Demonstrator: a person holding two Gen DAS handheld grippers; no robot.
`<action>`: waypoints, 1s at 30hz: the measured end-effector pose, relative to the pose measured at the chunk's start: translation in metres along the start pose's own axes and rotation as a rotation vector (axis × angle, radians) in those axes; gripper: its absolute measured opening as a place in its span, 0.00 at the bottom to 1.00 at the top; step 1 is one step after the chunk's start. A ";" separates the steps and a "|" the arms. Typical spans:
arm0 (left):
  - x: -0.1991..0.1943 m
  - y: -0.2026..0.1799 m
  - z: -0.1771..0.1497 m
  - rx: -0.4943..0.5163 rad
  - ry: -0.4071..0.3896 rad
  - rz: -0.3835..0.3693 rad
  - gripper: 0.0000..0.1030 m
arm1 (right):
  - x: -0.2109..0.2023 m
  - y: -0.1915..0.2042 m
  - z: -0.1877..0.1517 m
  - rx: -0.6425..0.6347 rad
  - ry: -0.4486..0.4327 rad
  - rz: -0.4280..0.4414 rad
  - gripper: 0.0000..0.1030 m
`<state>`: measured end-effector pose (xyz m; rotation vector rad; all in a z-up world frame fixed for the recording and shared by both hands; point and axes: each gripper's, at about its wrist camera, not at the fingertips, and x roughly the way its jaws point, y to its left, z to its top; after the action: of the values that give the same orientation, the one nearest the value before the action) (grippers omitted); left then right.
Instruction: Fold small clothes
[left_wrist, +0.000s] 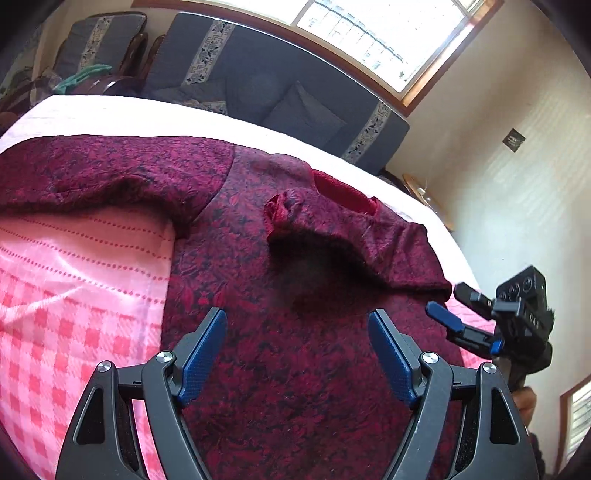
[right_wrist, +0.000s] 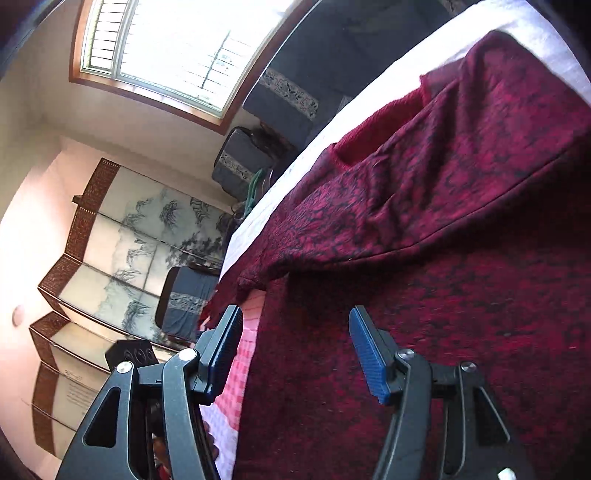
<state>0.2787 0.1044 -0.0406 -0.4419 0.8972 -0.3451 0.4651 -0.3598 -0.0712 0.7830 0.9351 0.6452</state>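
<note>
Holding both tools with jaws apart and empty, left tool (left_wrist: 297, 354) and right tool (right_wrist: 295, 350), you hover over the red patterned sweater (left_wrist: 295, 387) on the pink checked cloth (left_wrist: 74, 295), its lower hem cut off from view.

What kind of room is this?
Probably a living room at home: a grey cushioned sofa under a sunny window, and a painted folding screen. A red sweater lies on a pink checked cloth.

No text, label or number is clear enough to read.
</note>
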 end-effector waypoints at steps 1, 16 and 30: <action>0.010 0.000 0.010 -0.003 0.021 -0.013 0.77 | -0.012 -0.004 0.003 -0.018 -0.026 -0.020 0.57; 0.072 -0.031 0.091 0.015 -0.138 -0.035 0.12 | -0.031 -0.070 0.008 -0.009 -0.064 -0.110 0.57; 0.039 0.035 0.043 0.069 -0.165 0.188 0.69 | -0.035 -0.076 0.004 -0.025 -0.074 -0.090 0.57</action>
<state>0.3397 0.1265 -0.0608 -0.3147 0.7566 -0.1644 0.4638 -0.4309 -0.1158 0.7333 0.8882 0.5457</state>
